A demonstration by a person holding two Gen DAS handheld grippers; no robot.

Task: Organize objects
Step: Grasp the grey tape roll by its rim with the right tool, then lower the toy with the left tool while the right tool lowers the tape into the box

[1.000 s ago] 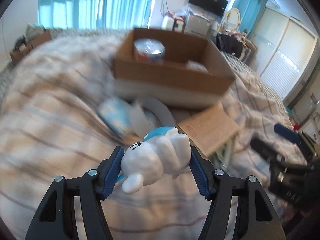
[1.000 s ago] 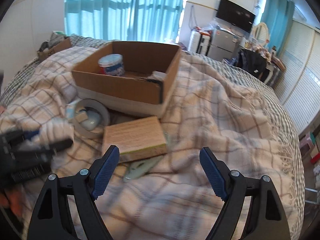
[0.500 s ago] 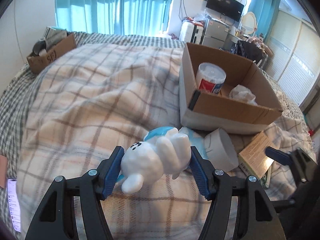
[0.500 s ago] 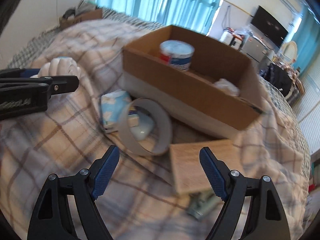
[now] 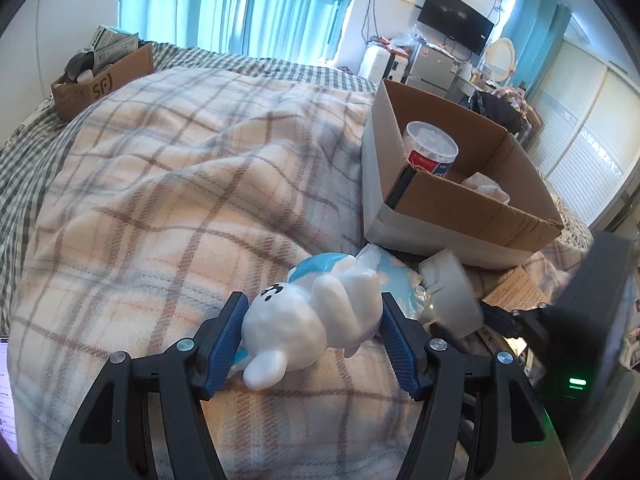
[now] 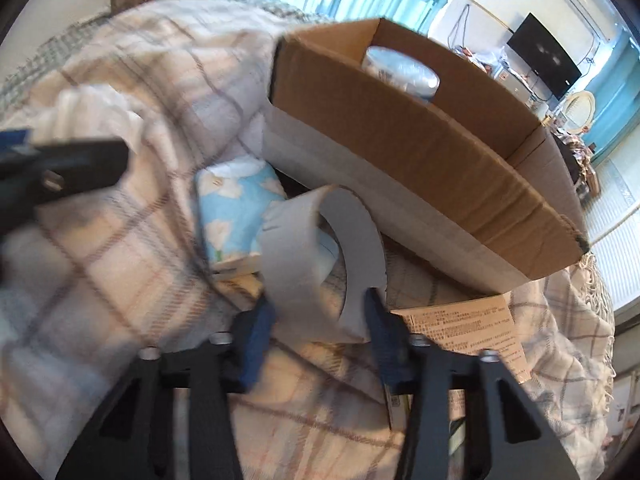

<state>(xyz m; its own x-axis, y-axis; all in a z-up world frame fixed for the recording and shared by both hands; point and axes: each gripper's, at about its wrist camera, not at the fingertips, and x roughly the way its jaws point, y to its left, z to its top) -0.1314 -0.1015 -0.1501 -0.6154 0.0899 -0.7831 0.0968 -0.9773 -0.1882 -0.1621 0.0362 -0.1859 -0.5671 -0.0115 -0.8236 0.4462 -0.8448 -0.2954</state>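
Note:
My left gripper [image 5: 312,336] is shut on a white and blue figurine [image 5: 316,316] and holds it above the plaid blanket. My right gripper [image 6: 320,336] has its jaws closed around the near side of a grey tape roll [image 6: 320,256], which also shows in the left wrist view [image 5: 452,292]. A blue flowered tissue pack [image 6: 236,208] lies beside the roll. The cardboard box [image 5: 472,200] stands behind them and holds a plastic tub [image 5: 430,152] and crumpled white paper [image 5: 486,188]. The left gripper shows blurred at the left of the right wrist view [image 6: 60,168].
A printed paper-covered flat box [image 6: 468,328] lies to the right of the roll. A second cardboard box [image 5: 104,76] full of items sits at the bed's far left corner. A plaid blanket [image 5: 160,200] covers the bed. A wardrobe, TV and clutter stand beyond.
My right gripper has moved in and closed its jaws around the tape roll. My left gripper still holds the figurine and has shifted slightly.

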